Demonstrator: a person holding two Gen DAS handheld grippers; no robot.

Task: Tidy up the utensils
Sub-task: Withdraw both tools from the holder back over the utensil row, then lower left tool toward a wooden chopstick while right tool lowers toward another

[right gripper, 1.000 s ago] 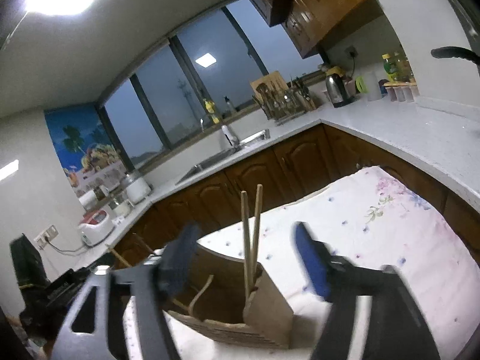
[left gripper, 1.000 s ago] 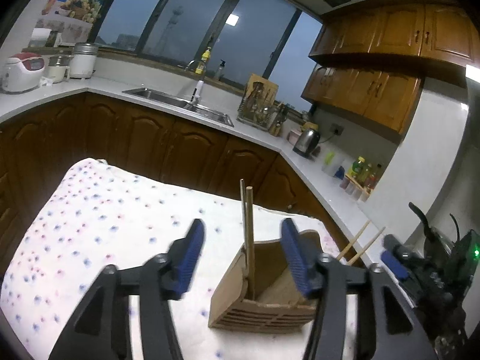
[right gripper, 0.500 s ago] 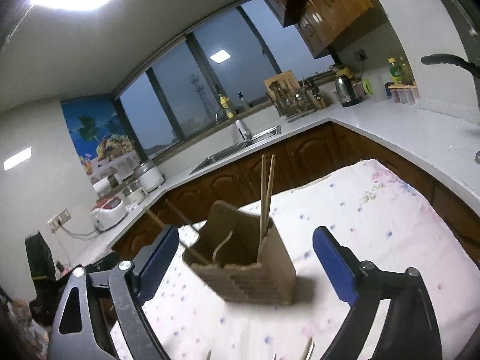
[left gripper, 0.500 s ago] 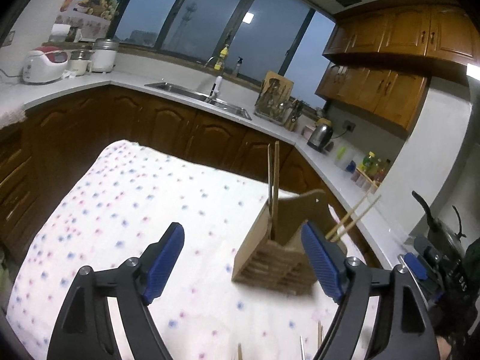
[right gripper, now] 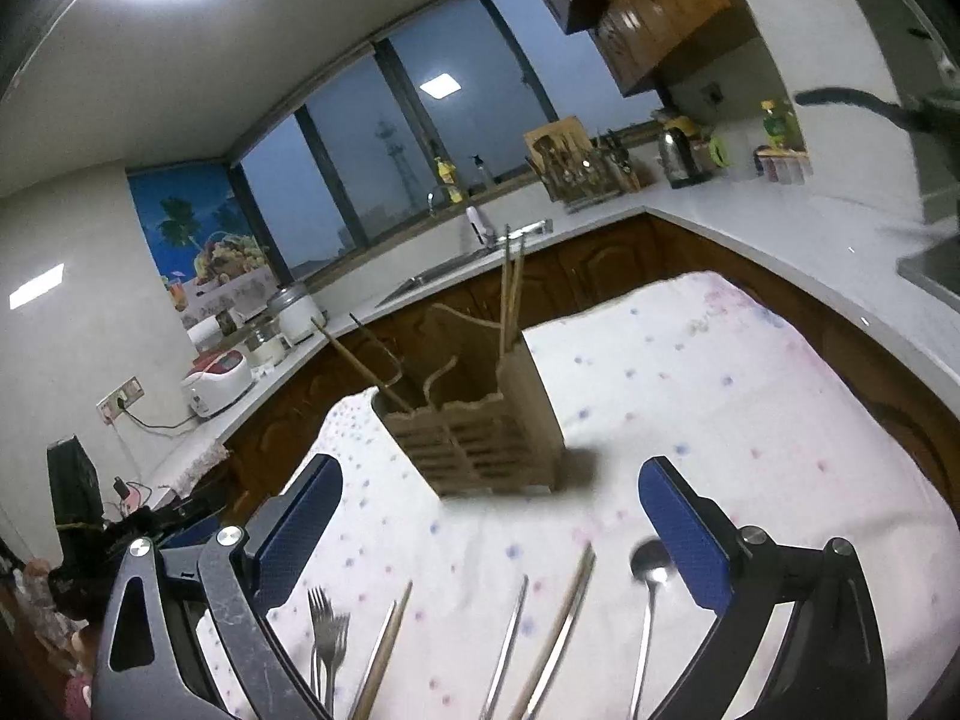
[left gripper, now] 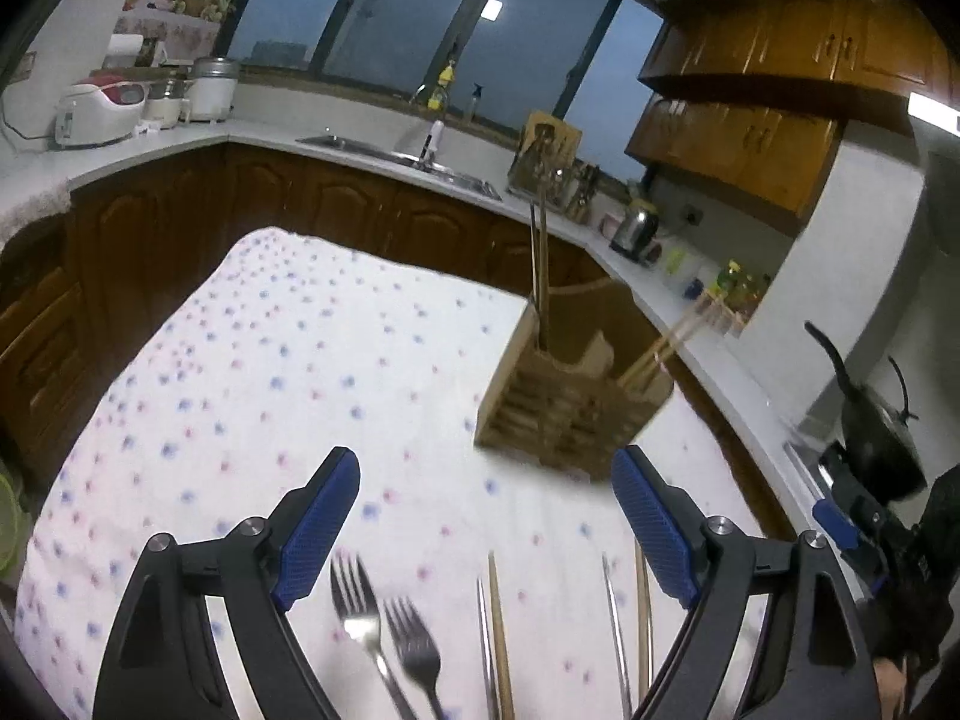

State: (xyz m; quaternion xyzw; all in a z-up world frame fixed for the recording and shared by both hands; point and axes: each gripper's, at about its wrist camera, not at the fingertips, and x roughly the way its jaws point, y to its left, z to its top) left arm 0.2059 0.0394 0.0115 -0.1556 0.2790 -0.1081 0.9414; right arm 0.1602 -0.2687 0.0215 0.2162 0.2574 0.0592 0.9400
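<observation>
Left gripper: jaws spread wide, nothing between them, hanging above the near part of the table.
Right gripper: jaws also spread wide and bare, above the same near strip.
Table: covered by a white cloth with small blue and pink dots; its far edge and left edge drop off toward dark wood cabinets.
Wooden holder: stands upright on the cloth toward the far right part of the table, near the right edge in the left wrist view (slightly blurred). Seen by the right wrist camera it sits near the far left corner.
Chopsticks in holder: one pair stands upright in one compartment; another pair leans out toward the counter side.
Forks: two lie side by side on the cloth, just inside the left gripper's left finger.
Loose chopsticks: several wooden and metal sticks lie lengthwise on the near cloth between the fingers.
Spoon: lies on the cloth just beside the right gripper's right finger.
Open room: the bare dotted cloth stretches wide to the left of the holder, and a bare strip lies between the holder and the loose pieces.
Counter: runs behind the table, well apart.
</observation>
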